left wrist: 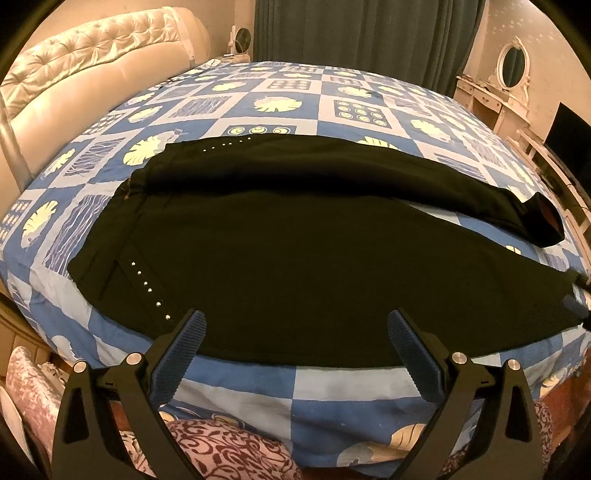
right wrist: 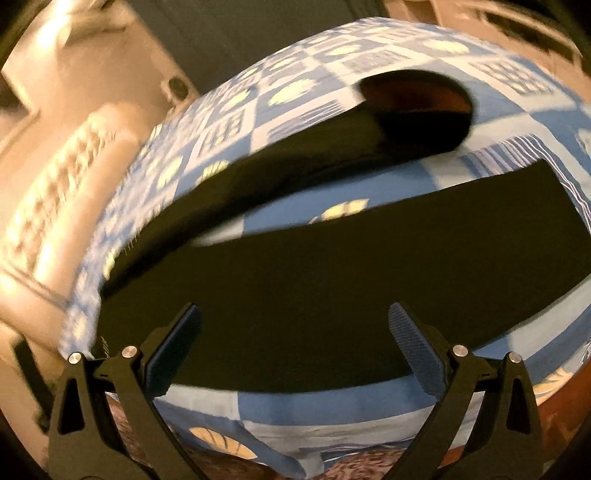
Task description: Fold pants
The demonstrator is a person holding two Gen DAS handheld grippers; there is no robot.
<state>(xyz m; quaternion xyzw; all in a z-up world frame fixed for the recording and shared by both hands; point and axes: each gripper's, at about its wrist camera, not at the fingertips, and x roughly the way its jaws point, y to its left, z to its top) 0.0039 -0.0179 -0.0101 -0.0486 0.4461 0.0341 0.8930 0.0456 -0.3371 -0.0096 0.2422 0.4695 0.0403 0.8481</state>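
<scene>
Black pants lie spread flat on the bed, waistband at the left with a row of small studs, both legs running to the right. The far leg ends in an open cuff. My left gripper is open and empty, just above the near edge of the near leg. In the right wrist view the pants show blurred, near leg in front, far leg's cuff beyond. My right gripper is open and empty over the near leg's edge. The right gripper's tip also shows in the left wrist view.
The bed has a blue and white patchwork cover with yellow leaf prints. A cream tufted headboard stands at the left. A dark curtain hangs behind. A white dresser with an oval mirror is at the right. Patterned purple fabric lies below the bed's near edge.
</scene>
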